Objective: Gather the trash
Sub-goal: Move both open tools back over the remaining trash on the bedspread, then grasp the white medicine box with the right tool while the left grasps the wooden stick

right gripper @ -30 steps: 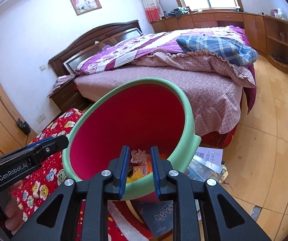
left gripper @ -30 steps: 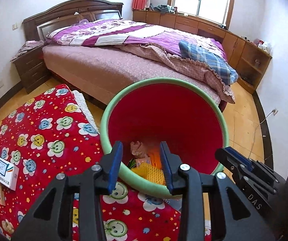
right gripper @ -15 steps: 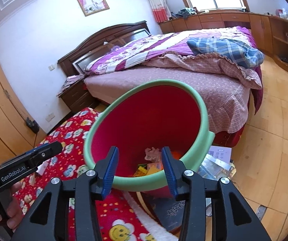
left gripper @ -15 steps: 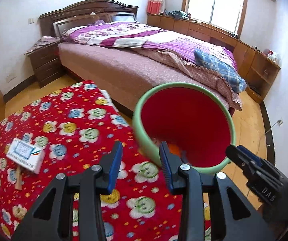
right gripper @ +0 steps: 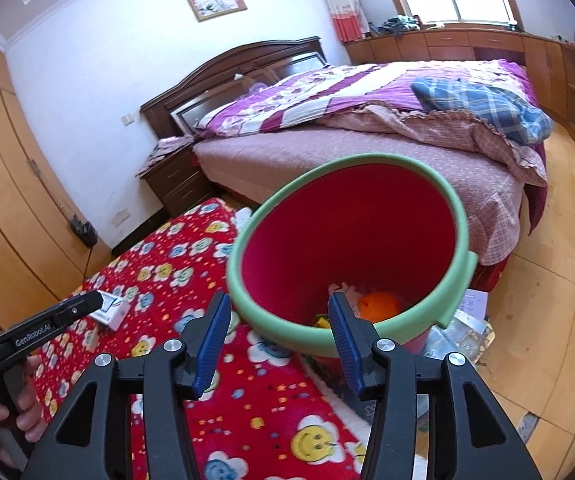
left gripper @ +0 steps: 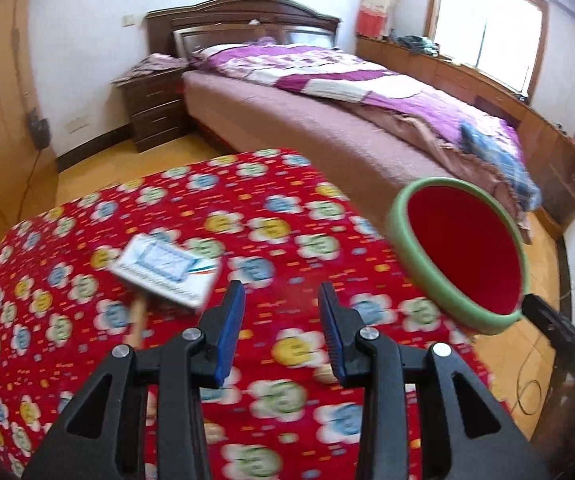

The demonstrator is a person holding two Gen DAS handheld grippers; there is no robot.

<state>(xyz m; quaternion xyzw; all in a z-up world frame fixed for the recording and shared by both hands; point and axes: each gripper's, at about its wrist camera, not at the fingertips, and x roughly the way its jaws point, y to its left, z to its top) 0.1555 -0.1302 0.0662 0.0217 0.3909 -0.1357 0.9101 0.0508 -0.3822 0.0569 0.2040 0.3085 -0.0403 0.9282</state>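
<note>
A bedroom with white walls, a dark wooden bed under a purple and white quilt, and a wooden floor. In front of the bed stands a low surface covered by a red cloth printed with smiling flowers.

A small white and blue box lies flat on the cloth toward its left side, away from the edges, and its picture is blurred. A thin wooden stick pokes out from under the box's near edge.

A red bin with a pale green rim stands just past the cloth's right edge, between the cloth and the bed. From the right wrist view its open mouth faces the camera. Inside, at the bottom, lie an orange piece, a yellow scrap and some pale crumpled paper. Papers and printed sheets lie on the floor beside the bin.

The left gripper hovers over the middle of the cloth, to the right of the box, jaws partly apart with nothing between them. The person's hand grips its handle at the lower left of the right wrist view.

The right gripper sits in front of the bin's near rim. Its jaws have just been opening, stand apart, and grip nothing.
</note>
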